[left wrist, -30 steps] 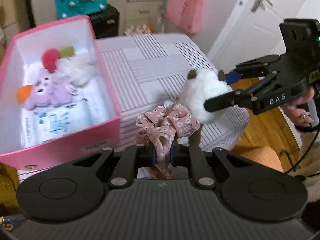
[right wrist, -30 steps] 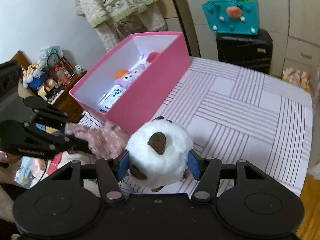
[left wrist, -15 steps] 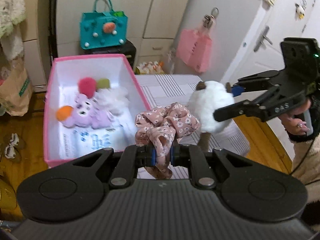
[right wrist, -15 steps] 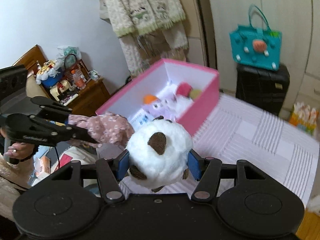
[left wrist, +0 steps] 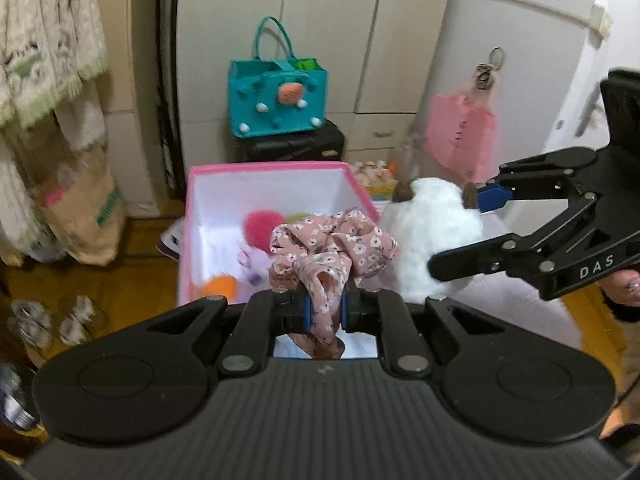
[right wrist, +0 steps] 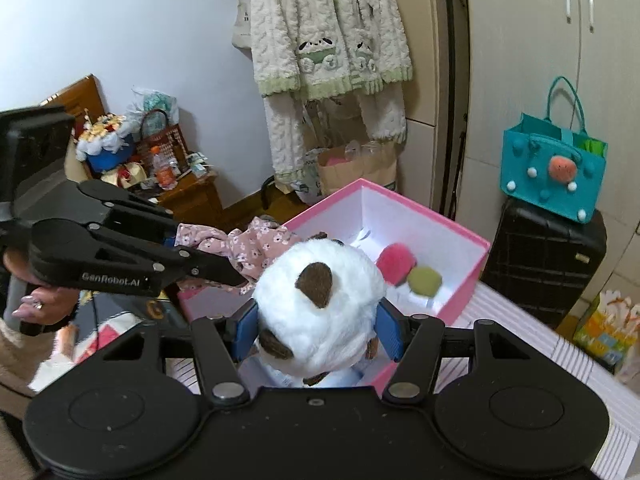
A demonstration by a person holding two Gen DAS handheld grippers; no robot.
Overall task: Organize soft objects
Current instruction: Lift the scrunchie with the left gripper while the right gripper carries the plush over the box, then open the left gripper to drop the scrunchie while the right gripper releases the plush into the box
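Change: both loads now hang over the pink box point(left wrist: 362, 192), off the bed | left gripper point(left wrist: 323, 312) pinches floral scrunchie point(left wrist: 332, 244); right gripper point(right wrist: 317, 330) clamps white plush point(right wrist: 320, 308) at its 3 o'clock | release comes next.

Soft daylight is filling both fisheye views; edges are bending, the wardrobe point(left wrist: 360, 40) is blurring, glare is whitening the box point(right wrist: 400, 216) interior.
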